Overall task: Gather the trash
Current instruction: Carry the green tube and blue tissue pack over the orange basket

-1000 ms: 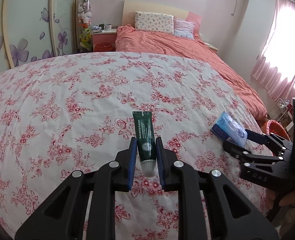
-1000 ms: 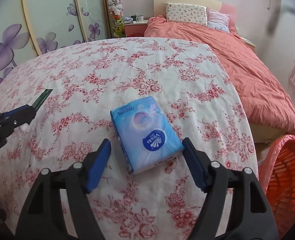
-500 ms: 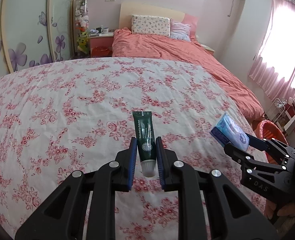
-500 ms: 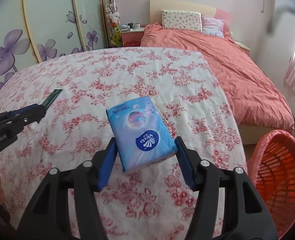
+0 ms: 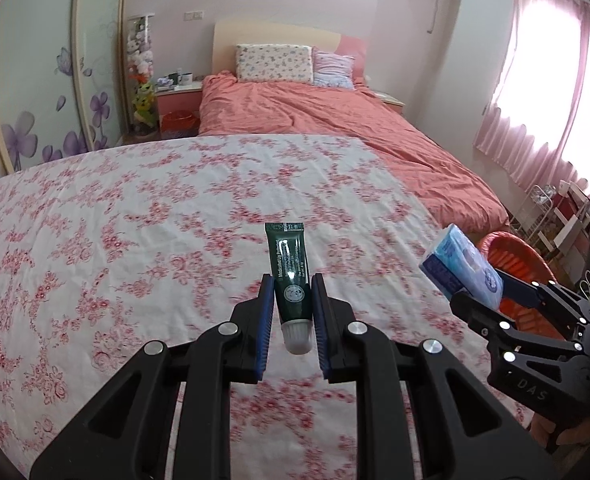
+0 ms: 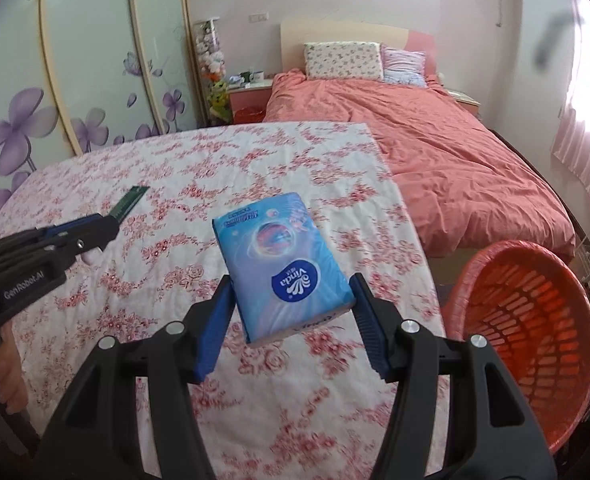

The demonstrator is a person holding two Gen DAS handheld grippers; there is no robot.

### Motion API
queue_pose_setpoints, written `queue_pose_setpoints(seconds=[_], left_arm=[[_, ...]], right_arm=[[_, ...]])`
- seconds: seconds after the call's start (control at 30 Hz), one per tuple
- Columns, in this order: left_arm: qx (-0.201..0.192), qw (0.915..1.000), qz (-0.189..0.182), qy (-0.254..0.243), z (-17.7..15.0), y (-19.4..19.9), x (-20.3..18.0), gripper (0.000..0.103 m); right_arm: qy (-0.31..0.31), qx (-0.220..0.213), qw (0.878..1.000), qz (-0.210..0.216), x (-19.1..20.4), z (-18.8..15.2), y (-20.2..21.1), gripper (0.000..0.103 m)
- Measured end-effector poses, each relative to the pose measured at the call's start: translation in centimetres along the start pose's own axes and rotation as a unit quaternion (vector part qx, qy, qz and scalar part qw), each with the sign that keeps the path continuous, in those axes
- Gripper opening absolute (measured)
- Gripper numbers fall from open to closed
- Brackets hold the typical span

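In front of you lies a large surface covered by a white cloth with red flowers [image 5: 143,240]. Beyond it stands a bed with a salmon-pink duvet [image 5: 335,128] and two pillows at its headboard. To your right, beside the cloth's edge and lower than it, sits an orange plastic basket [image 6: 535,320], tilted with its mouth facing you.

Your right gripper [image 6: 291,312] grips a blue pack of Vinda tissues [image 6: 283,264] between its blue pads, lifted clear of the cloth; its jaws have just been closing onto the pack. In the left wrist view the same pack [image 5: 461,266] hangs in front of the basket's rim [image 5: 511,248].

Your left gripper [image 5: 292,300] is clamped on a small dark green tube [image 5: 289,272], also held above the cloth. The tube's white cap [image 5: 297,336] points back toward you and its flat crimped end points away. From the right wrist view only that crimped end [image 6: 129,202] sticks out past the left gripper's fingers [image 6: 91,228].
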State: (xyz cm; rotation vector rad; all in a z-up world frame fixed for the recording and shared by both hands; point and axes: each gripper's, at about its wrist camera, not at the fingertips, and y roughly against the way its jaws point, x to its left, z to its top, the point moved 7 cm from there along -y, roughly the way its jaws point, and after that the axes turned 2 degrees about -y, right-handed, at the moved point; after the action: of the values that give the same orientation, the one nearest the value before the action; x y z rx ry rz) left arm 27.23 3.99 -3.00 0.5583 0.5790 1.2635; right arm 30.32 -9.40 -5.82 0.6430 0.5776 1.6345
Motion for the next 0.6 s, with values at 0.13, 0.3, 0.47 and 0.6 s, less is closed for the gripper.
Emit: queue_pose_setpoints(seconds=[0.13, 0.3, 0.47, 0.6], left_arm=[[-0.003, 0.9999, -0.011, -0.011, 0.1, 0.2, -1.6, 0.019], [-0.006, 0.9995, -0.024, -0.021, 0.2, 0.4, -3.3, 0.019], [-0.007, 0.9987, -0.04, -0.031, 0.3, 0.2, -5.1, 0.019], [-0.007, 0.9979, -0.052, -0.038, 0.1, 0.0, -6.8, 0.019]], right_arm=[[-0.019, -0.013, 1.0, -0.001, -1.3, -0.2, 1.5, 0.057], [-0.037, -0.026, 0.999, -0.01, -2.7, -0.7, 2.8, 0.057], [-0.055, -0.034, 0.998, -0.015, -4.2, -1.1, 3.6, 0.057], [-0.067, -0.039, 0.997, -0.025, -5.5, -1.6, 4.1, 0.057]])
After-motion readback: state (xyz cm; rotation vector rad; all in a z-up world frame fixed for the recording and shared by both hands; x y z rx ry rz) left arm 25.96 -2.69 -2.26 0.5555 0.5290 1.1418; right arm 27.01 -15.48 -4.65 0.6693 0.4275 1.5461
